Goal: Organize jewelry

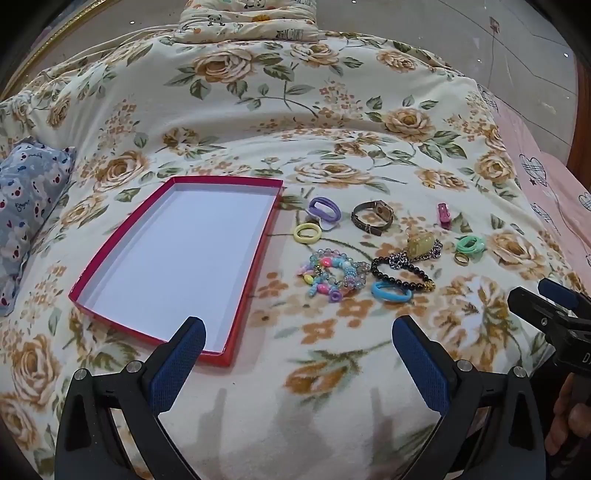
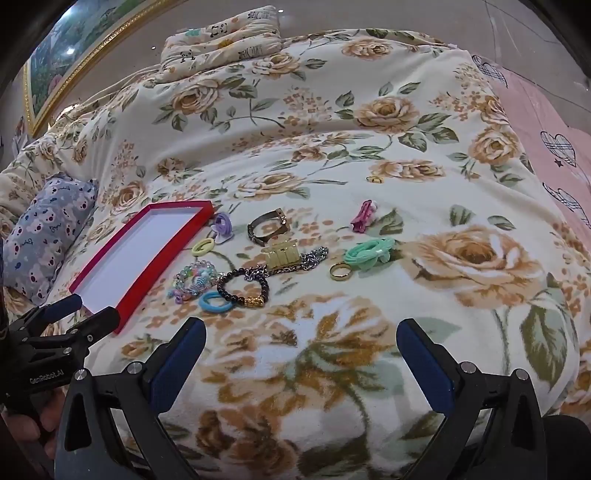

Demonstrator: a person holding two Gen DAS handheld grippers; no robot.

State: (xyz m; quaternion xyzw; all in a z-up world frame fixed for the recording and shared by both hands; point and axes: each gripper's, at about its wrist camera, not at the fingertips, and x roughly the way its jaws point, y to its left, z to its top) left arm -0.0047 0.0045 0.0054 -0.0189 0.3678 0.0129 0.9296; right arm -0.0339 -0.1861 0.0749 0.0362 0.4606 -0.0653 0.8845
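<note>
A shallow red box (image 1: 258,236) with a white inside lies empty on the floral blanket; it also shows in the right wrist view (image 2: 140,284). Right of it lies jewelry: a colourful bead bracelet (image 1: 332,273), a black bead bracelet (image 1: 402,275), a blue ring (image 1: 390,291), a yellow ring (image 1: 307,232), a purple hair tie (image 1: 324,209), a watch (image 1: 373,218), a pink clip (image 1: 444,216), a green hair tie (image 1: 470,244) and a gold ring (image 2: 340,272). My left gripper (image 1: 299,343) is open and empty, near the box's front corner. My right gripper (image 2: 301,345) is open and empty, in front of the jewelry.
A blue patterned pillow (image 1: 26,206) lies left of the box. A folded panda-print quilt (image 1: 243,18) sits at the far end of the bed. A pink sheet (image 1: 554,192) runs along the right edge. A small gold item (image 2: 376,180) lies apart, further back.
</note>
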